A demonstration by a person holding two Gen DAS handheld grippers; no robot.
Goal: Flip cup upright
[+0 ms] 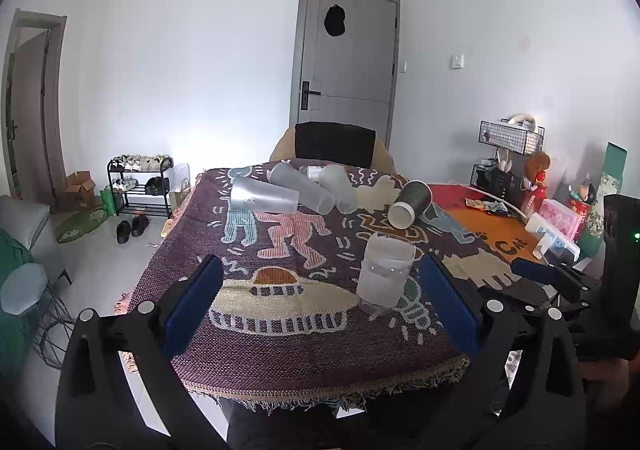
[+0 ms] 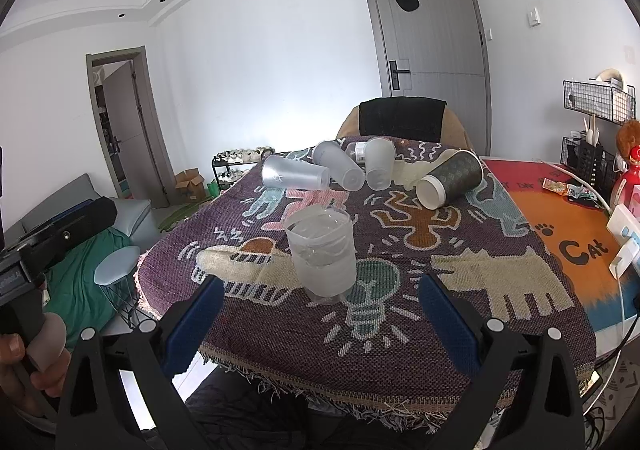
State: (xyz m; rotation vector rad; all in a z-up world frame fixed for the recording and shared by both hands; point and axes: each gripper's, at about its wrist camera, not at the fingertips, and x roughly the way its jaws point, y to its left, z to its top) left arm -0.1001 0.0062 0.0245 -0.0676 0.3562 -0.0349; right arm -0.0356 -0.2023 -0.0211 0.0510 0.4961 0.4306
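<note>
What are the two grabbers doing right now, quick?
Left gripper: open, holding nothing.
Right gripper: open, holding nothing.
The clear cup stands upright on the blanket, untouched.

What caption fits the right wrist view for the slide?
Open right tool faces an upright clear cup on the patterned cloth; five cups lie toppled behind.

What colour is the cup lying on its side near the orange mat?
Dark grey-brown paper cup with a white base, clearest in the right wrist view.

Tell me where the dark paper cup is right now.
The dark paper cup lies on its side at the far right of the patterned cloth, right of the frosted cups, near the orange mat.
</note>
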